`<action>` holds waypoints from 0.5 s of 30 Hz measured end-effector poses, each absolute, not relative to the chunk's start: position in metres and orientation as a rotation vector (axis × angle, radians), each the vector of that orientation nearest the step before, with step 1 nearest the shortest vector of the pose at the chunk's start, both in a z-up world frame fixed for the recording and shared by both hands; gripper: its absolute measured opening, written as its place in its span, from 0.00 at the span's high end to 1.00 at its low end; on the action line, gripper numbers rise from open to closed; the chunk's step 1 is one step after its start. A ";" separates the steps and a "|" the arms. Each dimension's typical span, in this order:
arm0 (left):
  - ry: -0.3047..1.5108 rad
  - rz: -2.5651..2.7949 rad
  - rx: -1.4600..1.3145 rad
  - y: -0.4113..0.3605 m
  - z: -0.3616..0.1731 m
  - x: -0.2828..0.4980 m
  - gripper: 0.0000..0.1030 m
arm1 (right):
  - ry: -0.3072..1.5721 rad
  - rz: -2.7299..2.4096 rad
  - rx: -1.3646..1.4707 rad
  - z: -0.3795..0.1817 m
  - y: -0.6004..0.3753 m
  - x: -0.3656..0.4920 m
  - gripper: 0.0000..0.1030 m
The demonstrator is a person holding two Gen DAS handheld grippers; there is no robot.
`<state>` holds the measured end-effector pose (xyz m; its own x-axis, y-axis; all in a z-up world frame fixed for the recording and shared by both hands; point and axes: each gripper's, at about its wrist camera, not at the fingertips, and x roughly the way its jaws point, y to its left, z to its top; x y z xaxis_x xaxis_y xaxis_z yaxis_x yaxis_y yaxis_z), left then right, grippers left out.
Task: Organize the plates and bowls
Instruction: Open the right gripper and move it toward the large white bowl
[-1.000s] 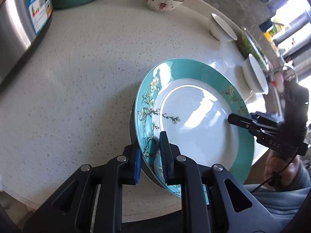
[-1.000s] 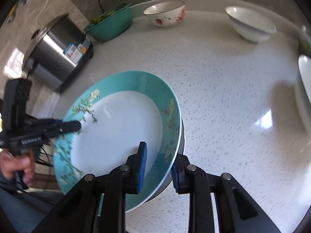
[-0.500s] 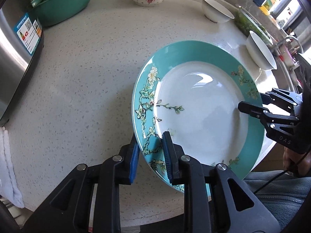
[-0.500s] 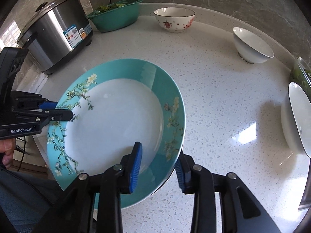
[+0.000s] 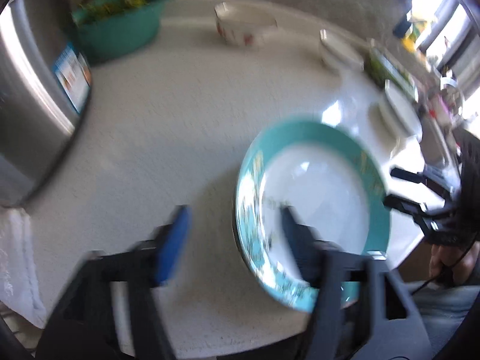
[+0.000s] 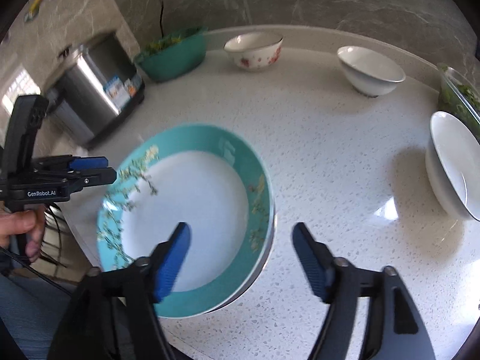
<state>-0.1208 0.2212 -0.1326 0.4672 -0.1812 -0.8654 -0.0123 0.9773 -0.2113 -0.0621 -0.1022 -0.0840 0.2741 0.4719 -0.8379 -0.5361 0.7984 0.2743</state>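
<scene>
A teal-rimmed plate with blossom sprigs (image 6: 192, 207) lies on the white speckled counter (image 6: 315, 138), on top of another plate whose rim shows beneath it. It also shows, blurred, in the left wrist view (image 5: 315, 207). My left gripper (image 5: 231, 240) is open astride the plate's left rim, not gripping. My right gripper (image 6: 240, 258) is open astride the right rim, not gripping. A floral bowl (image 6: 253, 51), a white bowl (image 6: 370, 70) and a white dish at the right (image 6: 453, 165) stand further back.
A steel cooker (image 6: 90, 96) stands at the left. A teal bowl of greens (image 6: 172, 52) sits behind it. A glass dish of greens (image 6: 459, 99) is at the far right. A white cloth (image 5: 18, 264) hangs at the counter's left edge.
Both grippers have opened and let go of the teal plate, which now rests on the plate beneath it. Both have drawn back and up; the left wrist view is motion-blurred.
</scene>
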 end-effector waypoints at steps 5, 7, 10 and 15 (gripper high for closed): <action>0.955 -0.190 -0.299 0.194 -0.080 -0.092 0.14 | 1.129 0.682 0.214 -0.076 -0.171 -0.034 0.18; 0.915 -0.268 -0.359 0.167 -0.062 -0.077 0.12 | 1.119 0.666 0.300 -0.072 -0.208 -0.021 0.17; 0.882 -0.310 -0.394 0.116 -0.046 -0.047 0.11 | 1.069 0.606 0.362 -0.062 -0.274 0.000 0.11; 0.933 -0.348 -0.463 0.018 -0.057 0.010 0.11 | 1.085 0.551 0.408 -0.067 -0.373 0.050 0.00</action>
<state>0.0102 0.0184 -0.0574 0.5520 -0.4775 -0.6836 0.0871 0.8483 -0.5222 0.0498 -0.3729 -0.0671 0.3560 0.6045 -0.7127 -0.2195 0.7954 0.5650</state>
